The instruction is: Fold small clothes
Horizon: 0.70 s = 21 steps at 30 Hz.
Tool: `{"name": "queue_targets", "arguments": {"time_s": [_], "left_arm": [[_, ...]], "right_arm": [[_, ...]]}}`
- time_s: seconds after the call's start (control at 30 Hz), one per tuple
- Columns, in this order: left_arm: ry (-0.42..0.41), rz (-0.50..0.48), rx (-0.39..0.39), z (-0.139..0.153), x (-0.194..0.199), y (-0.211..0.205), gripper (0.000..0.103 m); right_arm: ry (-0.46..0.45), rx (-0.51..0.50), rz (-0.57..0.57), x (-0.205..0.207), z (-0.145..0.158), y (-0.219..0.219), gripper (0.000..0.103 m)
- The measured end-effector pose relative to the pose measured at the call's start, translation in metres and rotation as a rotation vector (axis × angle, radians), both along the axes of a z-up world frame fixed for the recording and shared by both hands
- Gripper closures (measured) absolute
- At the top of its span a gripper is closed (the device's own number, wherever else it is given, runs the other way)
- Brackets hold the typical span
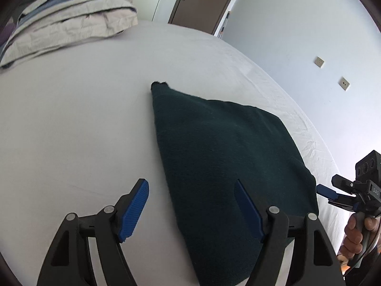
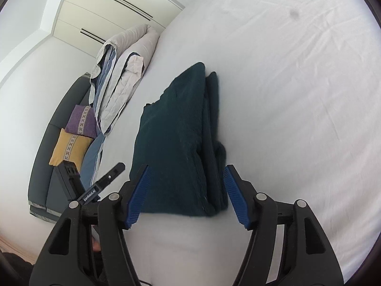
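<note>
Nearest the right wrist camera, the right gripper point(image 2: 187, 194) has its blue-padded jaws apart, standing either side of the near end of the folded dark green fleece garment point(image 2: 181, 140) without pressing it. The left gripper point(image 1: 191, 208) also holds its jaws apart, empty, above the garment's near left edge. The garment lies folded in layers on the white bed sheet point(image 2: 297, 95). A hand point(image 1: 357, 233) grips the right tool's handle. Farther off, a folded grey-and-blue duvet point(image 1: 71, 19) sits at the bed's edge.
</note>
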<state>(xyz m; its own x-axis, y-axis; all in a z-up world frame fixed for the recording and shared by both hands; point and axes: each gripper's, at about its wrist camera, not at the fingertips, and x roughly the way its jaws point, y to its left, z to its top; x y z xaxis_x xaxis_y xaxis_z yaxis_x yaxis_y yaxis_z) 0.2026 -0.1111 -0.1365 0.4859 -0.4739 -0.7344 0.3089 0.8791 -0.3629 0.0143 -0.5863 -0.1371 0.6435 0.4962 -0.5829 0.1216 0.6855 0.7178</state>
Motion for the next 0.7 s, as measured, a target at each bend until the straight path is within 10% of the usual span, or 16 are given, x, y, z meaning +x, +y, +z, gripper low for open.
{"name": "queue_targets", "arguments": {"time_s": [0.3, 0.47, 0.7], "left_arm": [[0.186, -0.025, -0.095, -0.028, 0.039, -0.002, 0.016], [0.23, -0.061, -0.11, -0.034, 0.046, -0.018, 0.026], [0.29, -0.091, -0.141, -0.04, 0.056, -0.027, 0.044]], "right_arm": [[0.151, 0.005, -0.004, 0.09, -0.038, -0.011, 0.04], [0.154, 0.012, 0.078, 0.116, -0.041, 0.001, 0.043], [0.18, 0.015, 0.097, 0.127, -0.055, 0.011, 0.075]]}}
